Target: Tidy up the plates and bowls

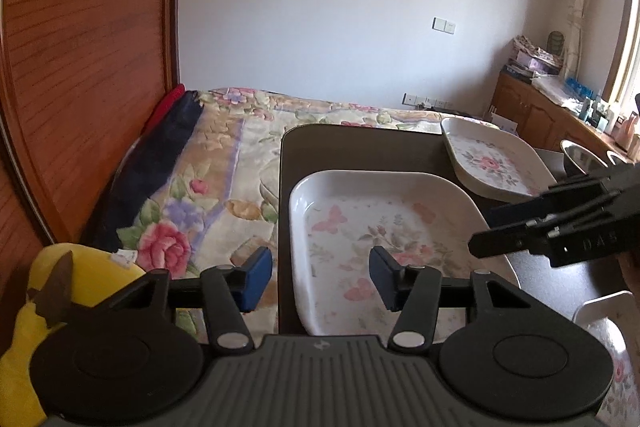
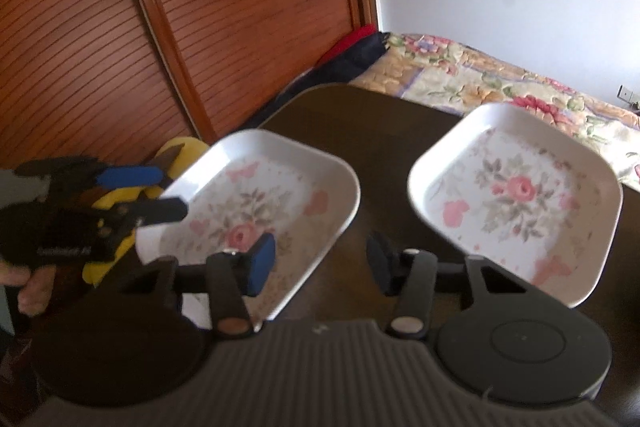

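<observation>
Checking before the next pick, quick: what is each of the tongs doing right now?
Left tongs: open, straddling the near plate's left rim, not gripping.
Right tongs: open, empty, over the table between the two plates.

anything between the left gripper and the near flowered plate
Nothing visible. The left gripper is open right at the near plate, its pads on either side of the plate's left rim. The right gripper comes in from the other side, and the far plate lies apart on the table.
</observation>
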Demonstrator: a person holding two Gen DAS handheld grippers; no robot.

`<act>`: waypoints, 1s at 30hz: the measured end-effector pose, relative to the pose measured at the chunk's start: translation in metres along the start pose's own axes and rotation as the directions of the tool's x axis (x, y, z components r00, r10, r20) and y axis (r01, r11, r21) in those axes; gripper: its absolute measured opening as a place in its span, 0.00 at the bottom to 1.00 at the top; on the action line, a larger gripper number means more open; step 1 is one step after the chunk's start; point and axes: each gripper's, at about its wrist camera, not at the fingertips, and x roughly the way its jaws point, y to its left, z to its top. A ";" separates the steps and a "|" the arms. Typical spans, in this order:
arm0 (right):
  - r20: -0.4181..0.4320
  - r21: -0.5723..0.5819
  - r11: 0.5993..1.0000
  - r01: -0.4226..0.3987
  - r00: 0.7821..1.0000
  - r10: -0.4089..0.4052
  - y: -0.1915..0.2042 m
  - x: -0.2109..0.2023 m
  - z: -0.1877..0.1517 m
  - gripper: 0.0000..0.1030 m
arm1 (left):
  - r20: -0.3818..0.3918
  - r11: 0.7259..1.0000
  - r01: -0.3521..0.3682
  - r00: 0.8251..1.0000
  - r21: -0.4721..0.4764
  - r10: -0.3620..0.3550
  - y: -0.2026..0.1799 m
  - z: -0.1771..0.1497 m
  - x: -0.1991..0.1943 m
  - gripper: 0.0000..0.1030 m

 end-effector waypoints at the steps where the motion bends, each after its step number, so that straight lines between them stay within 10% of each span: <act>1: -0.003 0.001 1.000 0.000 1.000 0.000 0.000 0.000 -0.001 0.46 | -0.001 1.000 0.005 1.000 -0.006 -0.005 0.001 0.001 0.001 0.67; 16: -0.001 0.018 0.999 -0.043 0.999 0.043 -0.001 0.007 -0.007 0.21 | -0.026 1.000 -0.031 0.999 -0.003 0.031 0.003 0.000 0.013 0.30; 30: 0.066 0.050 0.999 -0.016 0.998 0.013 -0.006 -0.006 -0.010 0.12 | 0.028 0.999 -0.037 0.999 0.003 0.037 -0.015 0.000 -0.012 0.28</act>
